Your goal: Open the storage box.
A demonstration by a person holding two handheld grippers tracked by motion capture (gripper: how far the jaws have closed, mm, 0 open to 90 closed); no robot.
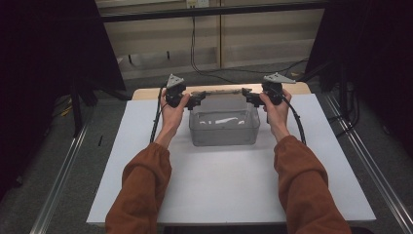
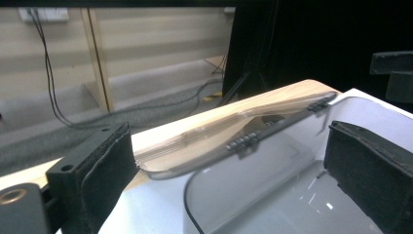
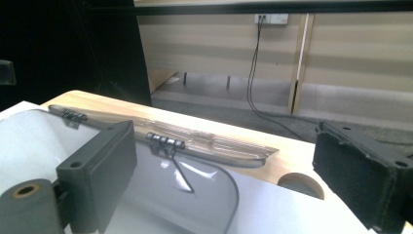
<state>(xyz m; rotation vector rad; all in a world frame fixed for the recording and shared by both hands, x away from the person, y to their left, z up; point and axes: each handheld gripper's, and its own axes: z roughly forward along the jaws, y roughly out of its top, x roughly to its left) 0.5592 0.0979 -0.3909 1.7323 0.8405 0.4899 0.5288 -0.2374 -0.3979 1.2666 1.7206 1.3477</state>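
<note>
Item: clear plastic bin (image 1: 224,126) with hinged lid (image 1: 221,92), lid thrown open, centre of the white bench (image 1: 146,161).

Bin sits at the middle of the bench, slightly toward twelve o'clock; its lid hangs back over the far rim on two dark hinges (image 2: 243,142). Judged light, thin-walled, stiff but springy, smooth and slippery, apt to crack if pinched hard; best taken by the lid's end edges or the bin's rim corners, not the flat walls. My left fingers (image 1: 195,100) hover off the bin's ten o'clock corner, my right fingers (image 1: 249,96) off its two o'clock corner, both released and spread wide with nothing between them. Forearms reach forward in parallel, wrists turned inward so the fingers point at each other across the lid.
</note>
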